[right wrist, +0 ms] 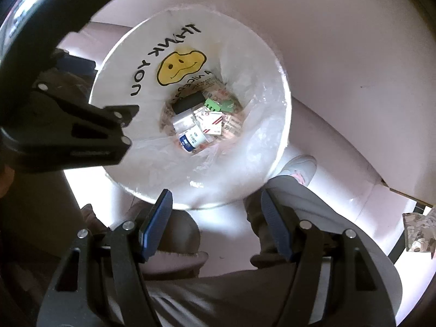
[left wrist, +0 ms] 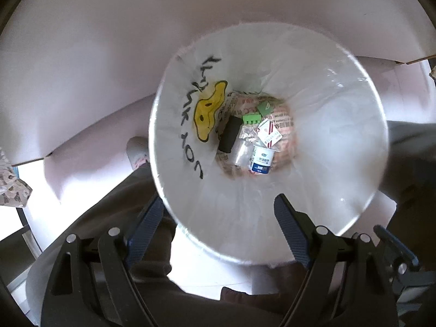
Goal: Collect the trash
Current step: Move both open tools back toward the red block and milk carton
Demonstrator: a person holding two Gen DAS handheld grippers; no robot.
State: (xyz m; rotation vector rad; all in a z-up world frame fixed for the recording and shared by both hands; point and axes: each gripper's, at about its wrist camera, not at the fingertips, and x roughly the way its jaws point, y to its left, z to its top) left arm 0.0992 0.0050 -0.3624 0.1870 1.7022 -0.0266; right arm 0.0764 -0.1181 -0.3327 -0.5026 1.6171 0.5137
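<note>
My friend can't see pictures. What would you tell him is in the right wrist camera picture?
A white trash bin, lined with a plastic bag showing a yellow smiley face and "THANK YOU", is seen from above with trash at the bottom: a small white and blue bottle, a black block and green pieces. The open, empty right gripper hangs over its near rim.

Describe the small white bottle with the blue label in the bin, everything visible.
The white bottle lies on its side at the bottom of the bin, which is lined with a plastic bag. It looks like a plastic pill bottle, cylindrical, with a blue band and printed text too small to read. It rests on printed paper, against a clear plastic packet and beside a red-and-white sachet. Neither gripper touches it.
</note>
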